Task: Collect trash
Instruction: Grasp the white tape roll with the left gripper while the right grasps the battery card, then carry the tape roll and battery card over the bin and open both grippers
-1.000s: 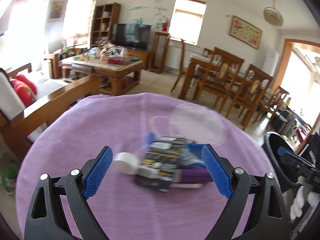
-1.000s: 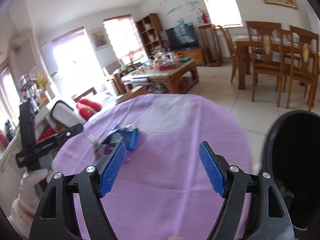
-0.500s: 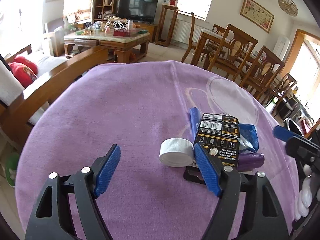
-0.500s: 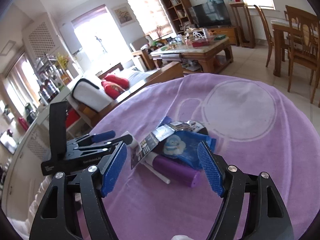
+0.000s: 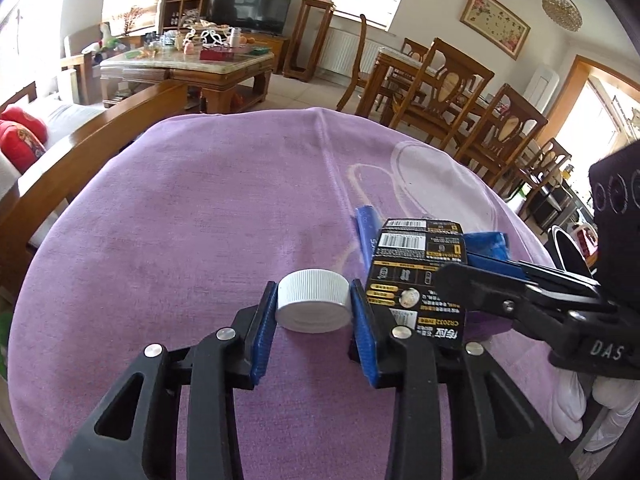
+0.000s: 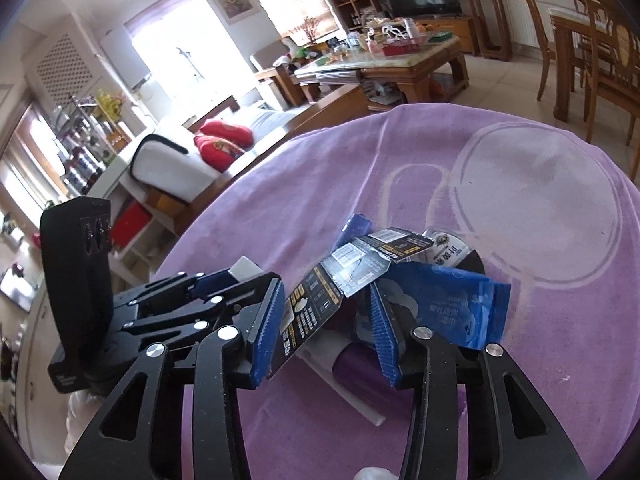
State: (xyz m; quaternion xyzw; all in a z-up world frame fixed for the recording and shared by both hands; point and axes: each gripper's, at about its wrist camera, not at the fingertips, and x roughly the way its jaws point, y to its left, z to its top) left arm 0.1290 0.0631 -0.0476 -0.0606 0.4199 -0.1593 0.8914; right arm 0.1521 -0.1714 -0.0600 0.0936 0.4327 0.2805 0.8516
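The left gripper (image 5: 313,307) is closing on the white bottle cap (image 5: 312,306) on the purple cloth (image 5: 192,216) — pads touching. The right gripper (image 6: 326,312) is closing around the black packet (image 6: 320,304); the purple item (image 6: 360,364) beneath is lying half hidden — contact unclear.

White ribbed cap (image 5: 313,306), black barcoded card (image 5: 418,280), plain purple cloth (image 5: 192,216).

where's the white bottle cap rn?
In the left wrist view, the white bottle cap sits on the purple tablecloth between the closing left gripper pads, just left of the black battery card.
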